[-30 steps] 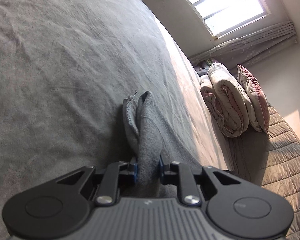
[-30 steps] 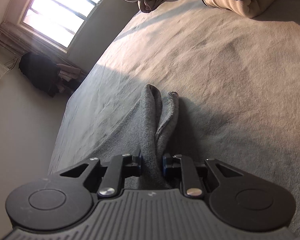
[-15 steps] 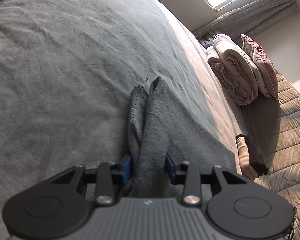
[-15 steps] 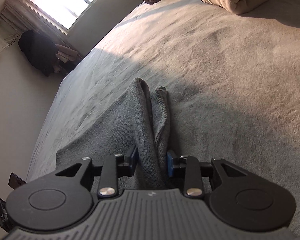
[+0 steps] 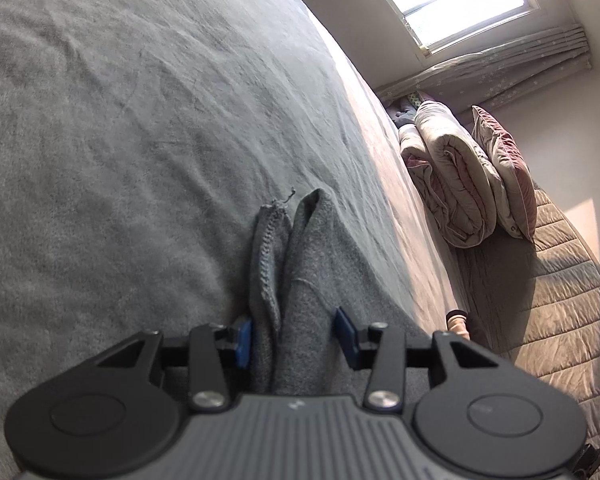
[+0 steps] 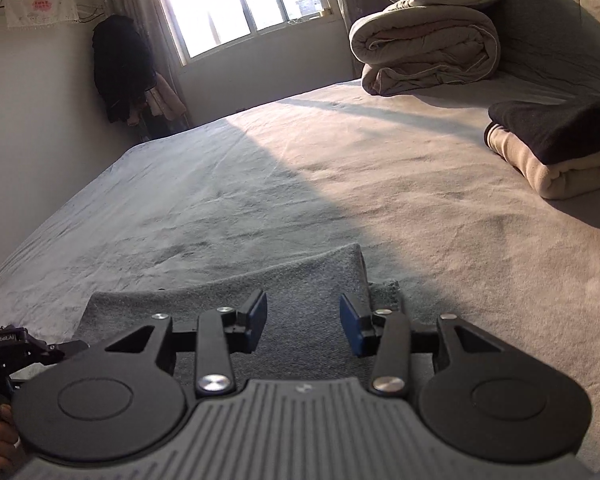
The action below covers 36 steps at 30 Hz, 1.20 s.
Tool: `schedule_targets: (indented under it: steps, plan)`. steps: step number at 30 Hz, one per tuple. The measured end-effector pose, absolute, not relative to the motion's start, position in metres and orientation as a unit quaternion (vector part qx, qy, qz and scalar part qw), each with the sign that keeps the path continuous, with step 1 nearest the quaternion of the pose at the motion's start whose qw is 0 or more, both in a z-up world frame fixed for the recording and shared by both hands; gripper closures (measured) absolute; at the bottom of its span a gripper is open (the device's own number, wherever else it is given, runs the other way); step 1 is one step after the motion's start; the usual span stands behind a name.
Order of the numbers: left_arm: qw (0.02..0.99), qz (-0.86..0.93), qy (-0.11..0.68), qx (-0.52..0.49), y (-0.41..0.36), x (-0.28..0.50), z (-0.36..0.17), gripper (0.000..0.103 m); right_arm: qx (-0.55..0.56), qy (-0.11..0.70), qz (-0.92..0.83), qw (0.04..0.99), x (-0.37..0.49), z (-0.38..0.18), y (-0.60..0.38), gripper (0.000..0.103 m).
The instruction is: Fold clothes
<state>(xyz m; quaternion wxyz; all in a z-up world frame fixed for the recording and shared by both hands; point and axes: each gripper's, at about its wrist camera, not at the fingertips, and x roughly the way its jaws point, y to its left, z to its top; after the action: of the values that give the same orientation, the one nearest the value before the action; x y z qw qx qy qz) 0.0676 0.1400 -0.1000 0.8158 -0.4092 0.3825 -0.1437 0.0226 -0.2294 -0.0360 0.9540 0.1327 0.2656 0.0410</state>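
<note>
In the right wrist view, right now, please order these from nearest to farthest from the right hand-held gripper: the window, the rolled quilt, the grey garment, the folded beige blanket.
1. Grey garment: just under the right hand-held gripper, whose jaws are opening.
2. Folded beige blanket: right, mid-bed.
3. Rolled quilt: far right, near the bed's far edge.
4. Window: back wall.

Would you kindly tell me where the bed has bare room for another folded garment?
The sheet is bare from the grey garment to the window-side edge. It is crowded right, with folded blankets and the rolled duvet.

Black grippers (image 6: pixel 303 322), blue-padded jaws
</note>
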Motion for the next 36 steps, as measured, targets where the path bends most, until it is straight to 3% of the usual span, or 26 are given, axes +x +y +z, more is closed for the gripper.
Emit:
schedule_targets:
  steps: [6,9,11,12,14,20,23,29,36]
  plan:
    - [0.825,-0.15,0.375,-0.394,0.134,0.068,-0.099,0.06,0.067,0.257,0.081,0.961,0.047,-0.042,-0.178,0.059]
    - [0.829,-0.155,0.372,-0.388,0.133,0.068,-0.099,0.06,0.059,0.274,0.088,0.956,0.059,-0.053,-0.165,0.069]
    - [0.831,-0.159,0.371,-0.382,0.132,0.069,-0.099,0.061,0.051,0.294,0.094,0.95,0.065,-0.063,-0.158,0.082]
    - [0.833,-0.161,0.374,-0.375,0.131,0.07,-0.098,0.064,0.045,0.307,0.097,0.946,0.067,-0.069,-0.155,0.083]
    - [0.832,-0.162,0.386,-0.362,0.13,0.074,-0.096,0.082,0.033,0.314,0.102,0.943,0.069,-0.079,-0.152,0.085]
    - [0.819,-0.172,0.397,-0.376,0.124,0.079,-0.071,0.084,0.05,0.318,0.118,0.94,0.074,-0.078,-0.16,0.084]
    - [0.815,-0.186,0.399,-0.377,0.11,0.076,-0.052,0.084,0.086,0.324,0.136,0.932,0.074,-0.07,-0.171,0.076]
    - [0.808,-0.223,0.398,-0.372,0.068,0.071,-0.029,0.084,0.221,0.342,0.168,0.898,0.076,-0.058,-0.205,0.073]
    - [0.783,-0.271,0.414,-0.377,0.01,0.071,-0.037,0.079,0.395,0.351,0.154,0.835,0.071,-0.062,-0.258,0.061]
